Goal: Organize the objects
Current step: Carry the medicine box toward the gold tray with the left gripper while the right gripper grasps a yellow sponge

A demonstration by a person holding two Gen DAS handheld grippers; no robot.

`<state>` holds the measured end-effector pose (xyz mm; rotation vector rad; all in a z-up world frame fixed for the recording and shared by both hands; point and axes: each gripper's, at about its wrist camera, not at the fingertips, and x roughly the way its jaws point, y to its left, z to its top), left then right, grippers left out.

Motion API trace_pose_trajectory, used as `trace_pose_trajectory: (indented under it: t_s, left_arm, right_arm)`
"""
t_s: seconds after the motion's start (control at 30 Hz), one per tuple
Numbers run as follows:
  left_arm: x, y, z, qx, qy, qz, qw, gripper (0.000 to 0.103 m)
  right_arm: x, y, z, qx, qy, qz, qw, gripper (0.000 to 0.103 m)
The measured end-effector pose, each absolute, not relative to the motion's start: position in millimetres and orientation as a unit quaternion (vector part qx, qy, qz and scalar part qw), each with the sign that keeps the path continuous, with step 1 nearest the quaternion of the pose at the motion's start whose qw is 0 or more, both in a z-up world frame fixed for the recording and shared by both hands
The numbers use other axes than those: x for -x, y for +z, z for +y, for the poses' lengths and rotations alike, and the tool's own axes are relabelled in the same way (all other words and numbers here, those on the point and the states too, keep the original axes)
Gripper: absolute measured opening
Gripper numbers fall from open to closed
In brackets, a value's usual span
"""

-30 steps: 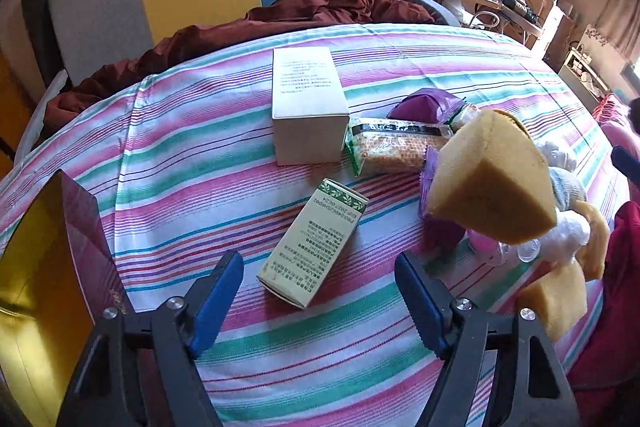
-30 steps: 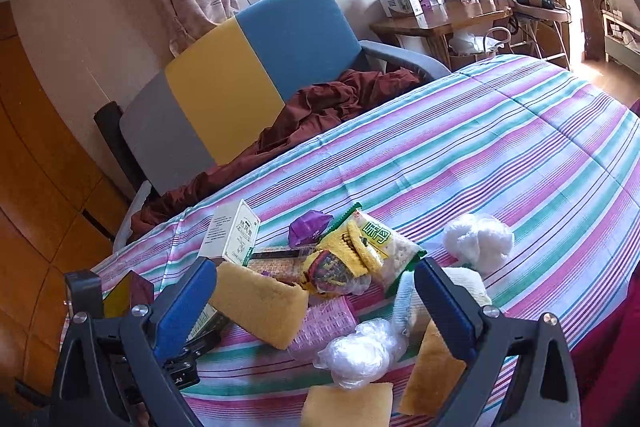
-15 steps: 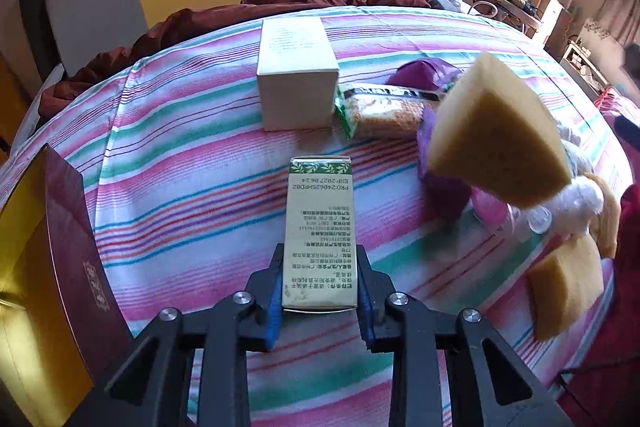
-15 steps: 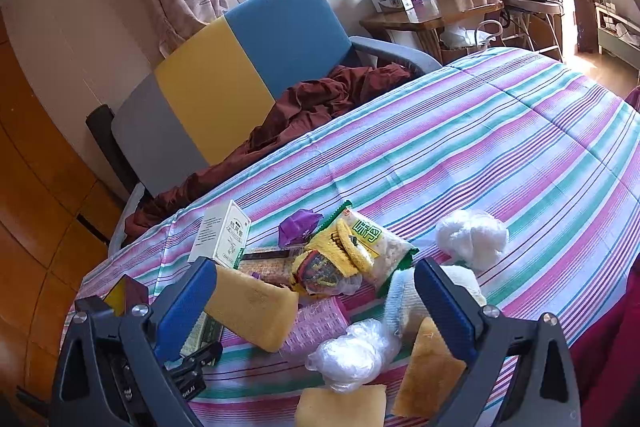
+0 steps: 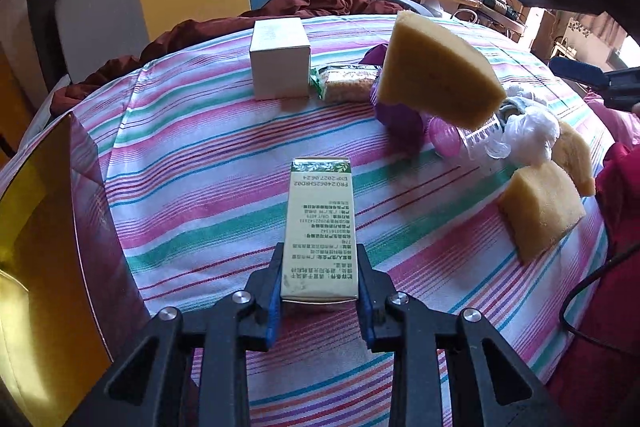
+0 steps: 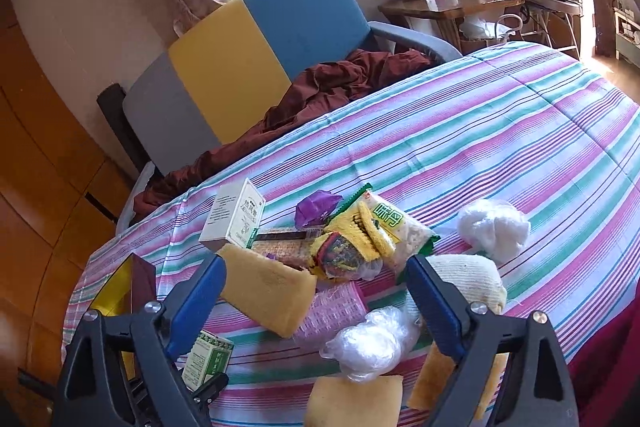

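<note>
My left gripper [image 5: 319, 279] is shut on a slim green-and-white carton [image 5: 320, 219], gripping its near end low over the striped cloth [image 5: 200, 155]. In the right wrist view the same carton [image 6: 208, 363] shows at the lower left. My right gripper [image 6: 316, 291] hangs over the pile with its jaws wide and closing. A yellow sponge [image 6: 268, 291] and a pink mesh piece [image 6: 340, 303] lie between its fingers, and neither is gripped. The left wrist view shows that sponge [image 5: 436, 75] propped up at a slant.
A white box [image 5: 280, 65] and a snack pack [image 5: 348, 85] lie farther back. Two more sponges [image 5: 540, 211] and a crumpled plastic bag [image 5: 528, 135] sit at the right edge. A gold-lined maroon box [image 5: 44, 227] stands open on the left. A chair with a red blanket [image 6: 340, 75] is behind the table.
The left gripper came down on the carton, which lay askew, and shut on it; the carton now lines up with the fingers. The right gripper's jaws have narrowed slightly.
</note>
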<state>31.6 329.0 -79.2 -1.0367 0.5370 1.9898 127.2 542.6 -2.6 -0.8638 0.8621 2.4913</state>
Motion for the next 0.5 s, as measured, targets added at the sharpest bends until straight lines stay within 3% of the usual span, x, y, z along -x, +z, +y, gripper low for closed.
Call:
trace_pose_trajectory:
  t_s: [0.5]
  left_arm:
    - [-51, -69, 307, 0.381, 0.794, 0.208, 0.425, 0.03]
  right_arm:
    - [-106, -3, 511, 0.345, 0.899, 0.223, 0.15, 0.089]
